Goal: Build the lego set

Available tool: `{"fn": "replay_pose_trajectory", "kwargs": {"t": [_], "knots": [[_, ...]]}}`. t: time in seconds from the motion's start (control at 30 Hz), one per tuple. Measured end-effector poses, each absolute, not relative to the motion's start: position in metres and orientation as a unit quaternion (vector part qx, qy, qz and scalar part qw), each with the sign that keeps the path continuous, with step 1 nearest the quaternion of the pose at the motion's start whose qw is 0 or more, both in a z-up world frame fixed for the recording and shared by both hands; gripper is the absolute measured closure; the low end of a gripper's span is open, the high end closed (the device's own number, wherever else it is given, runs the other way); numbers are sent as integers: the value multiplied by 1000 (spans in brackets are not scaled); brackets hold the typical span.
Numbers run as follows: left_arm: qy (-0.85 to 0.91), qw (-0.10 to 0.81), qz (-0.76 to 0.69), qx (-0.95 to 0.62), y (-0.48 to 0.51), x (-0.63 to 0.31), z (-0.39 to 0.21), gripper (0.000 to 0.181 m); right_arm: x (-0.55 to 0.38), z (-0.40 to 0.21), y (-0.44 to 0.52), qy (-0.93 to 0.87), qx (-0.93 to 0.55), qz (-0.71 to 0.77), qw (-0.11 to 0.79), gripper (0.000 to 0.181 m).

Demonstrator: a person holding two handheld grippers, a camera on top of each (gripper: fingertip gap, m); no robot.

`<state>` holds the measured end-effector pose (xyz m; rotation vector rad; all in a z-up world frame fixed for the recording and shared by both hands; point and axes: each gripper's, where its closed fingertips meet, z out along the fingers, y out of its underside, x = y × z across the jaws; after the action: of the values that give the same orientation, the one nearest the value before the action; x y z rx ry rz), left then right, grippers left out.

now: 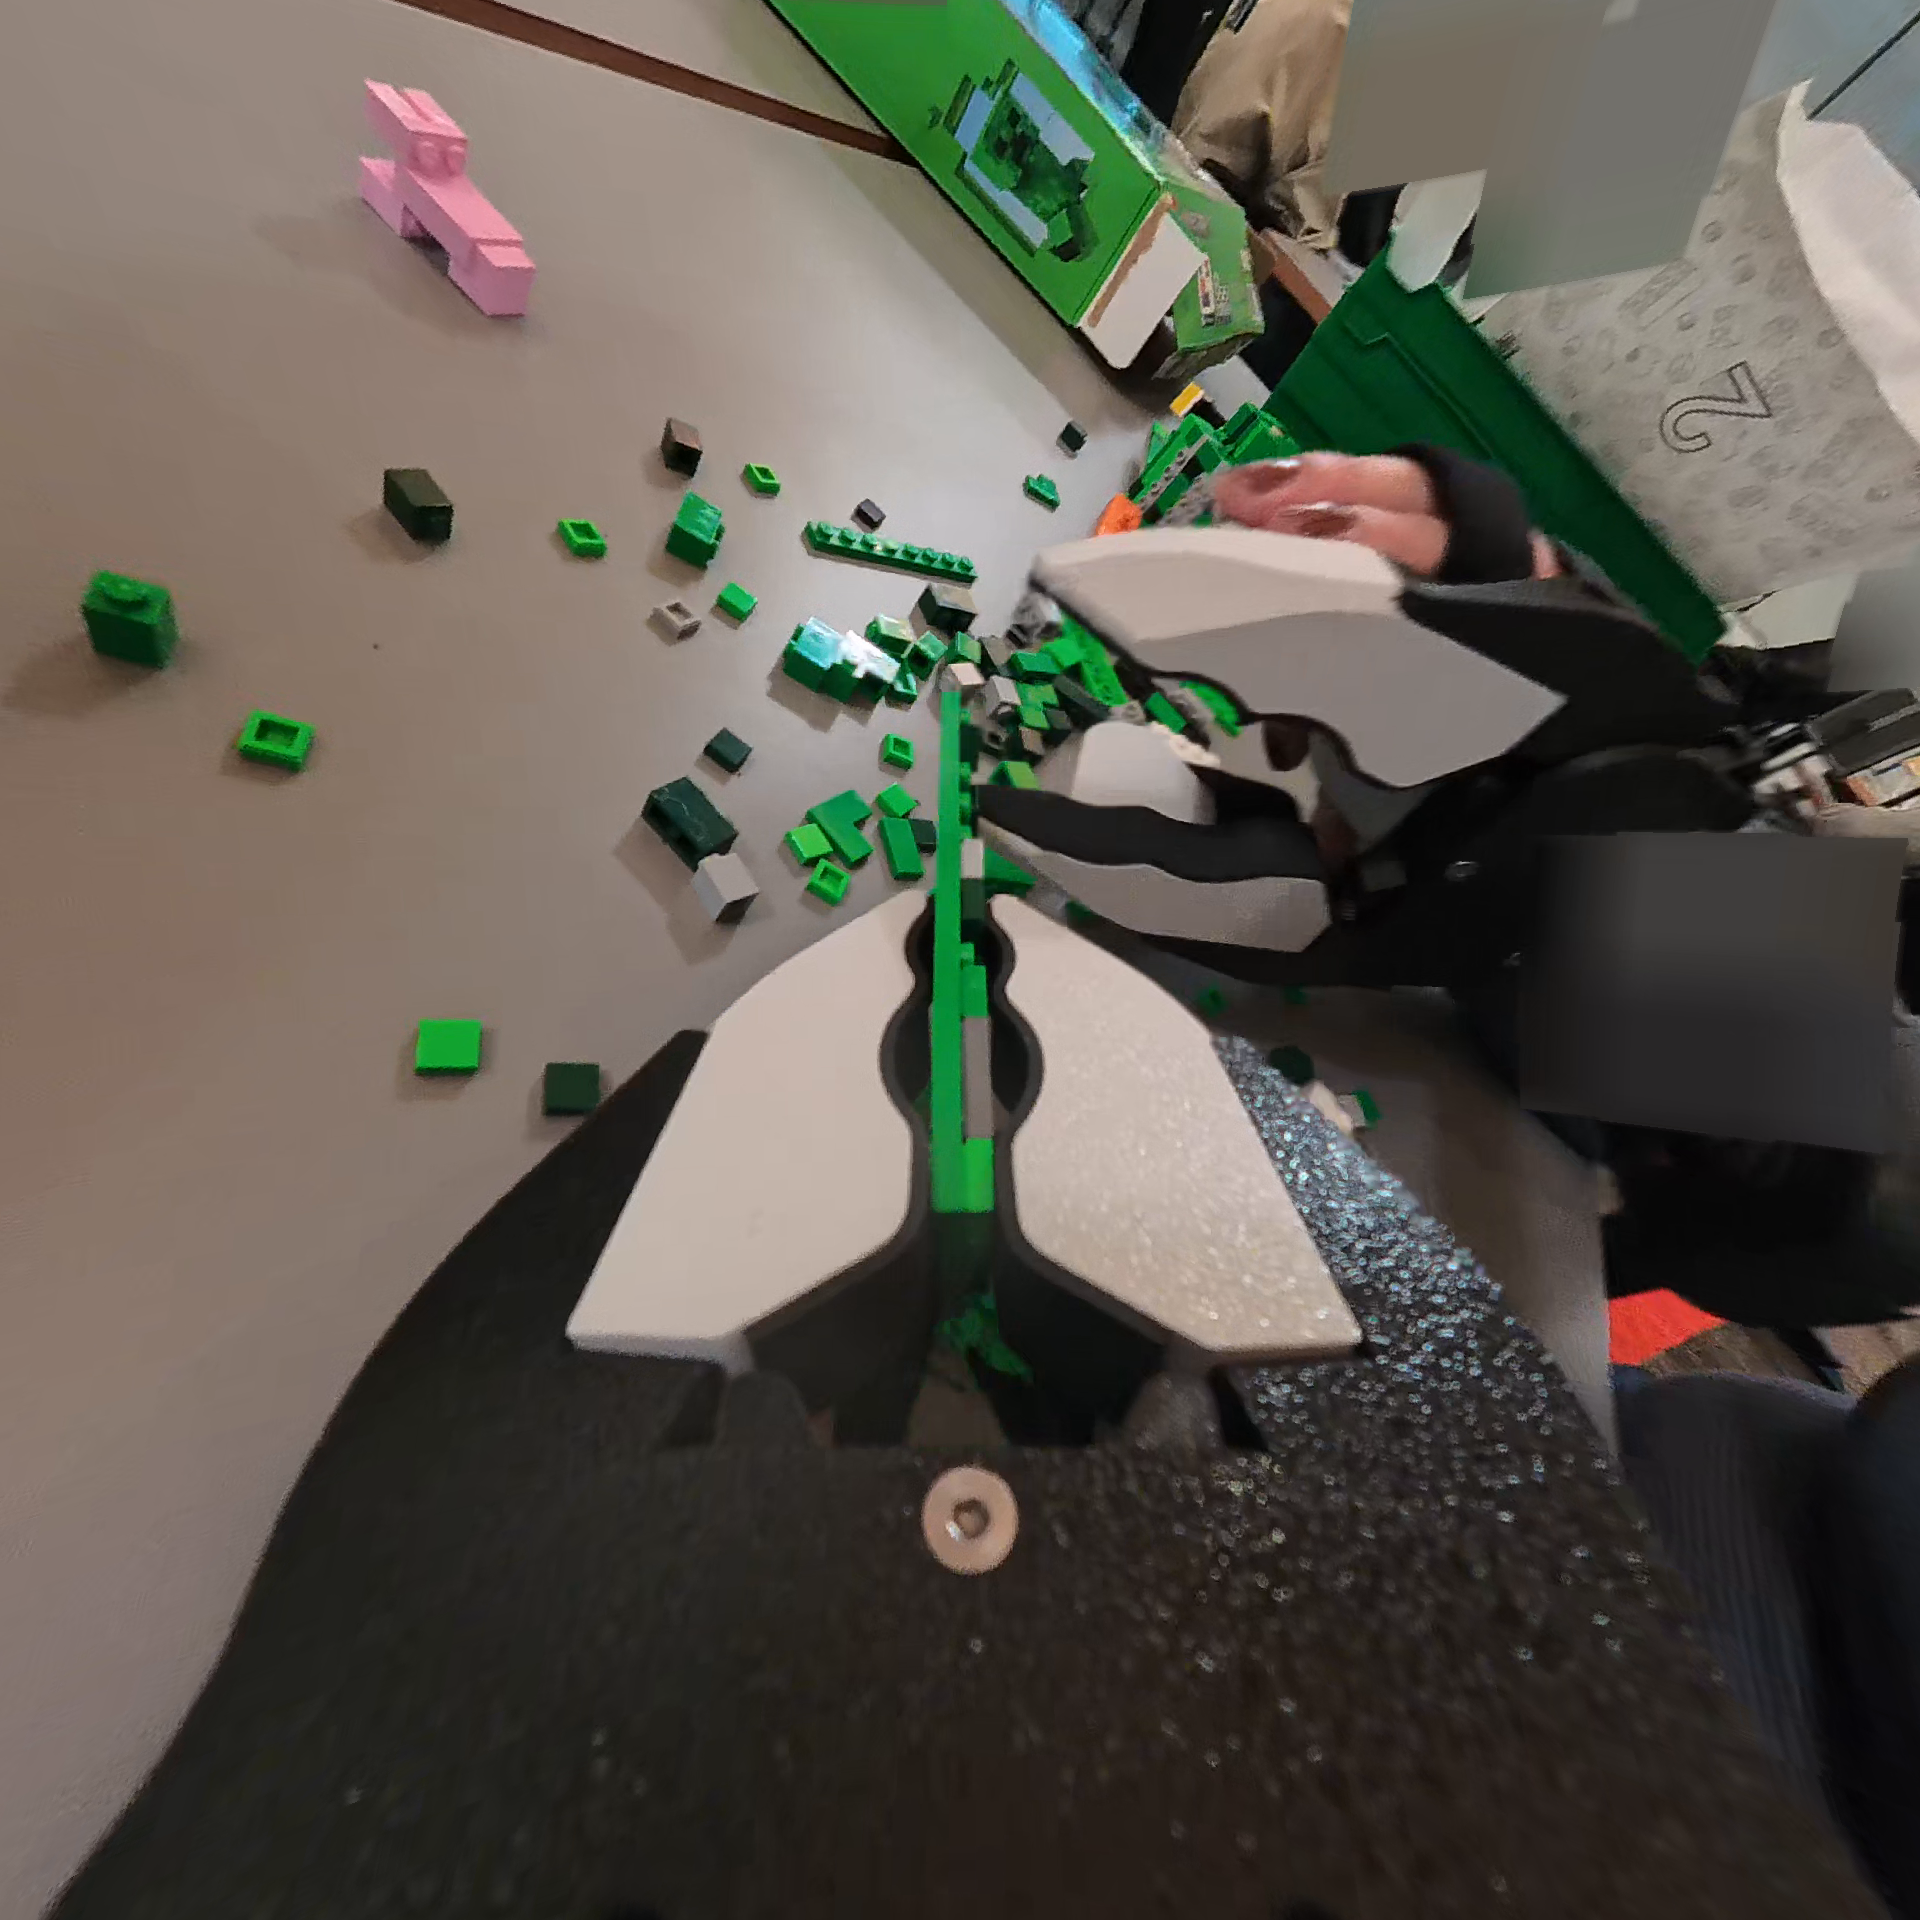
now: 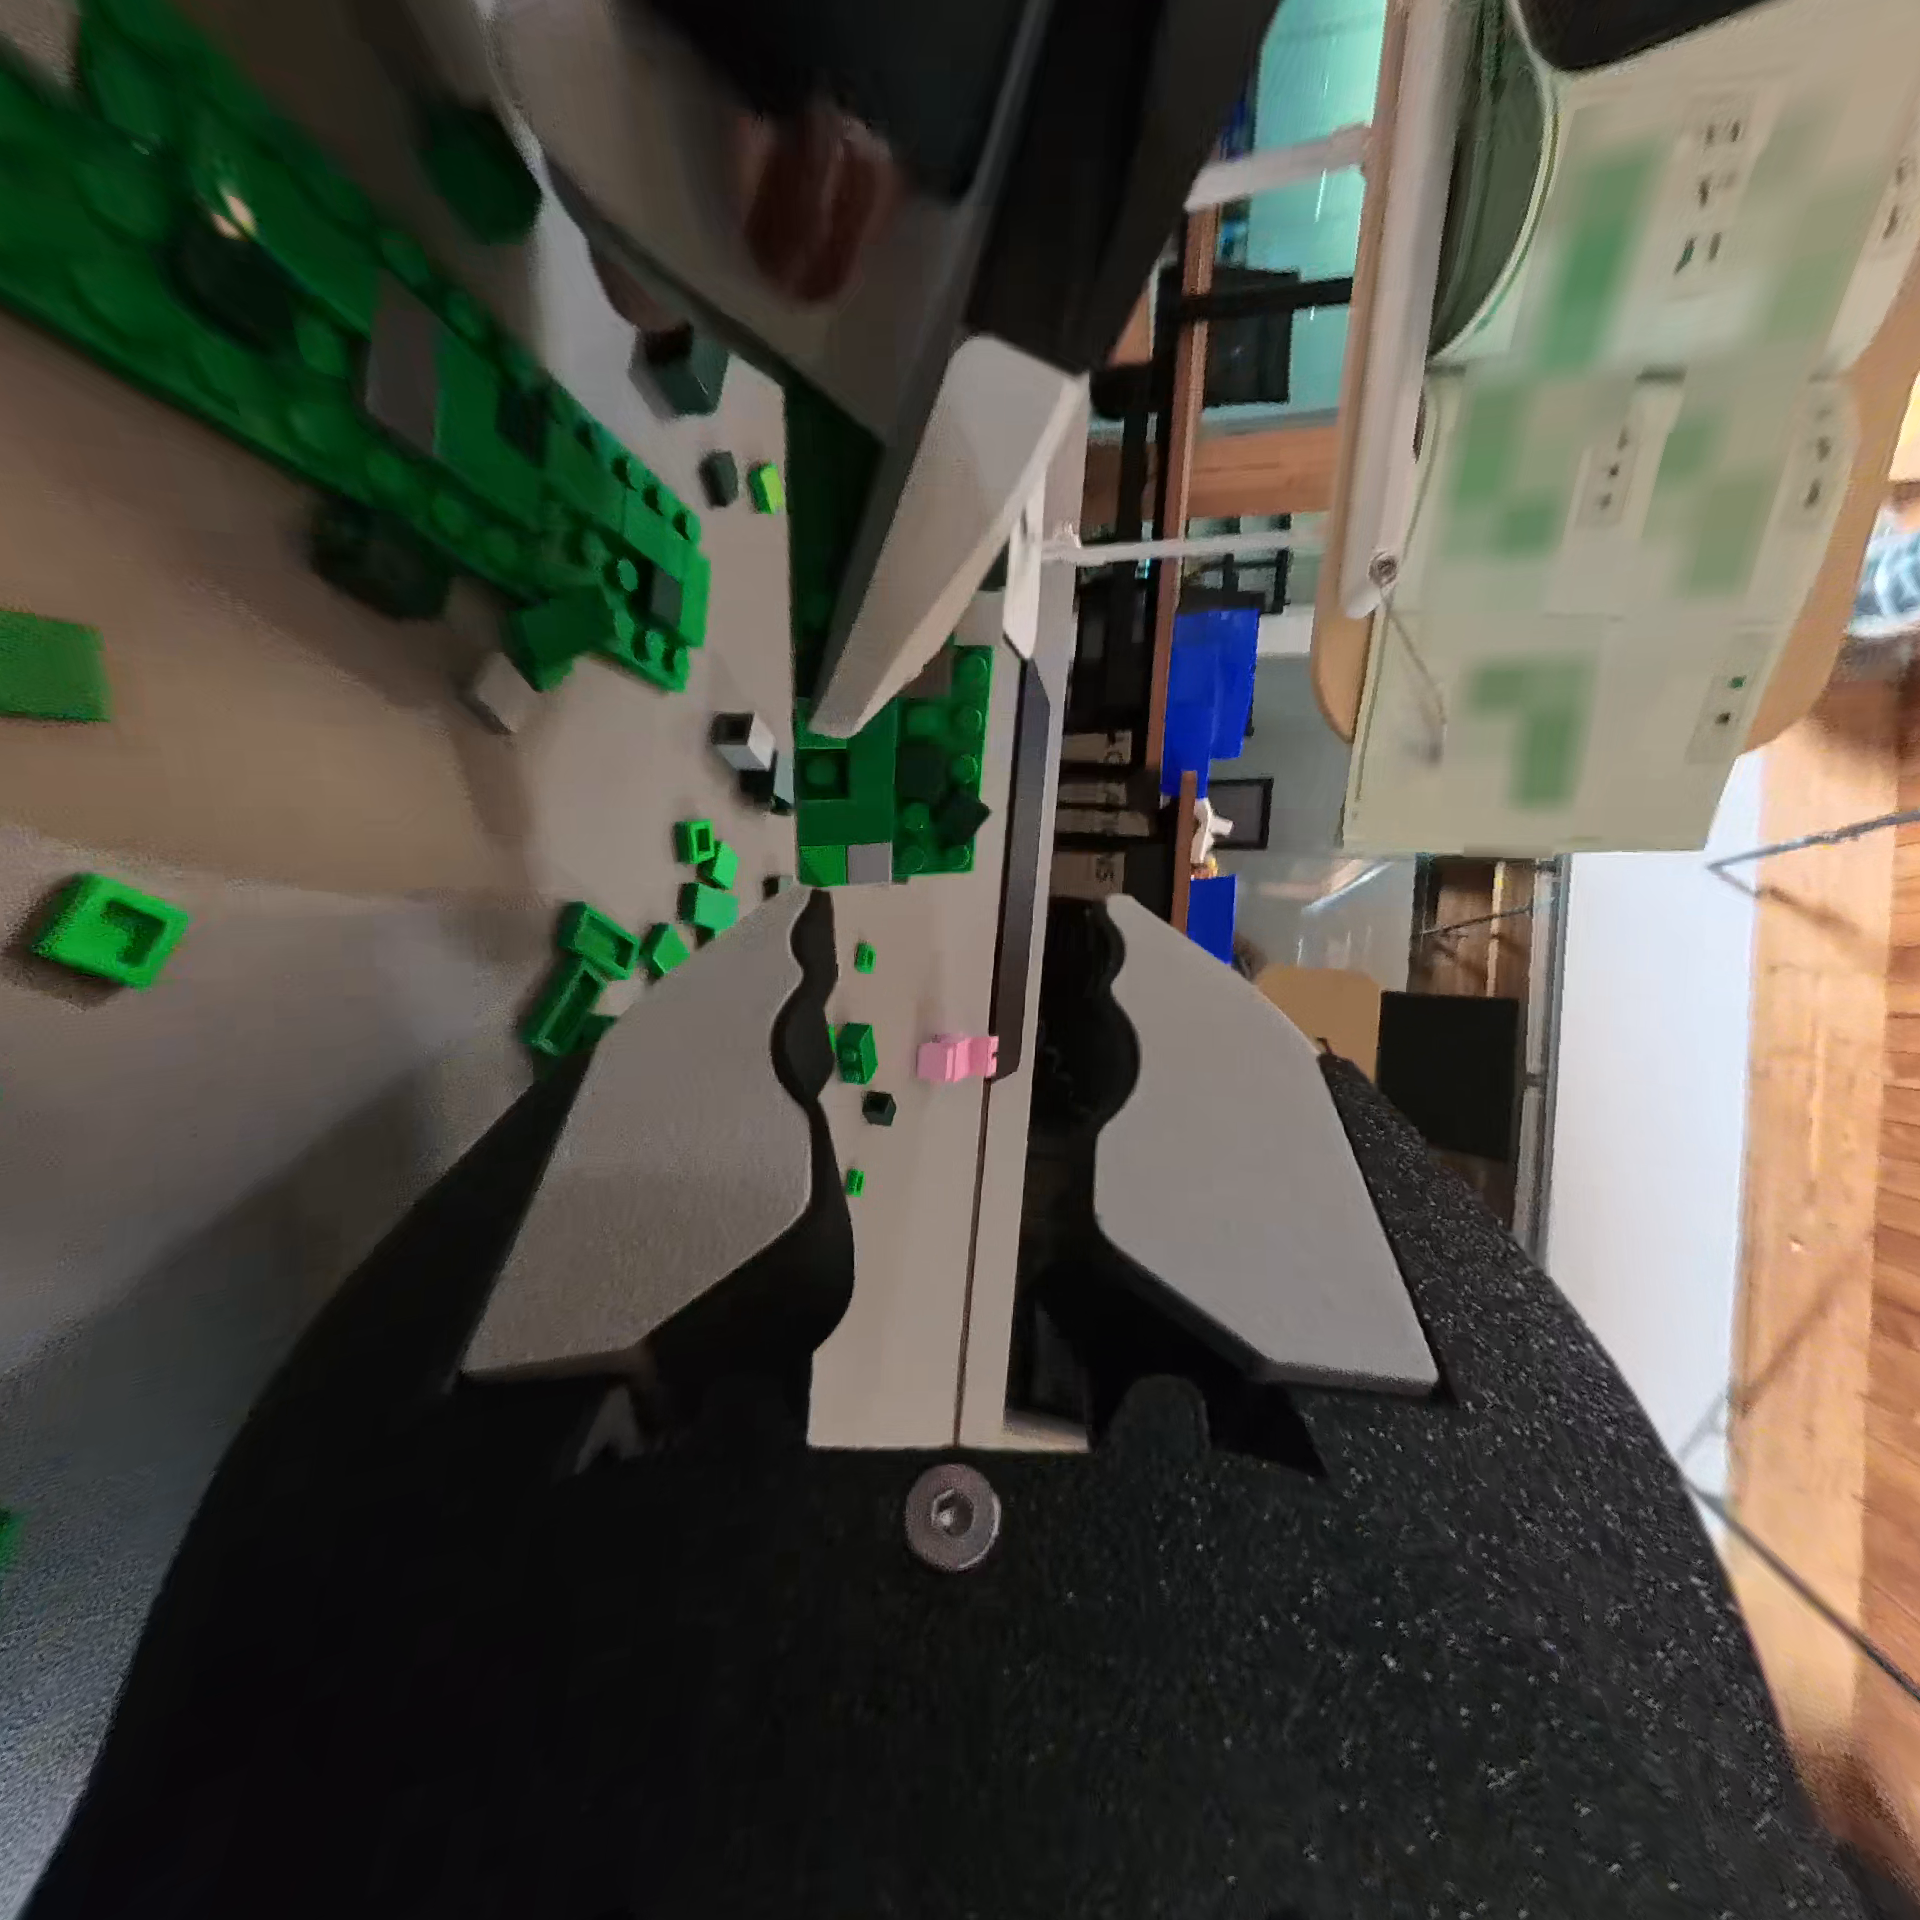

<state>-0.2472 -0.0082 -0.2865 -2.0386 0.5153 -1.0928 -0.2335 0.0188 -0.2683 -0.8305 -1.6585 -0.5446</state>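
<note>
The left gripper (image 1: 958, 925) clamps the green plate assembly (image 1: 951, 997) edge-on, long axis toward 12 o'clock, while the empty, wide right gripper (image 1: 1013, 707) waits at its 2 o'clock

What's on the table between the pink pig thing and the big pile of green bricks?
Left wrist view: mostly bare table between pink pig and brick pile, then scattered loose green, dark and grey bricks.

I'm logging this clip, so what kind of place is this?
Probably an office or lab workroom, not a home: a plain grey table strewn with loose green bricks, the set's green box, and shelving with blue bins behind.
</note>
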Motion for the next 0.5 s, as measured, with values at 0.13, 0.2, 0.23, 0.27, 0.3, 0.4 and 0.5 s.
{"fn": "replay_pose_trajectory", "kwargs": {"t": [0.13, 0.2, 0.23, 0.27, 0.3, 0.4, 0.5], "knots": [[232, 395, -389, -799, -8, -250, -285, 176, -235, -290, 9, -757, -318, -218, 527, 140], [237, 401, -385, -797, -7, -249, -284, 176, -234, -293, 8, -761, -325, -211, 520, 136], [241, 400, -378, -800, -7, -249, -285, 176, -235, -290, 7, -759, -322, -215, 524, 133], [247, 403, -370, -800, -7, -249, -285, 176, -237, -285, 6, -754, -318, -215, 534, 130], [254, 407, -365, -798, -8, -249, -284, 176, -240, -283, 3, -754, -316, -209, 537, 128], [279, 425, -331, -795, -7, -249, -282, 176, -240, -289, 0, -769, -319, -207, 514, 130], [274, 424, -320, -802, -5, -252, -285, 176, -230, -294, 6, -772, -340, -208, 494, 139]]}}
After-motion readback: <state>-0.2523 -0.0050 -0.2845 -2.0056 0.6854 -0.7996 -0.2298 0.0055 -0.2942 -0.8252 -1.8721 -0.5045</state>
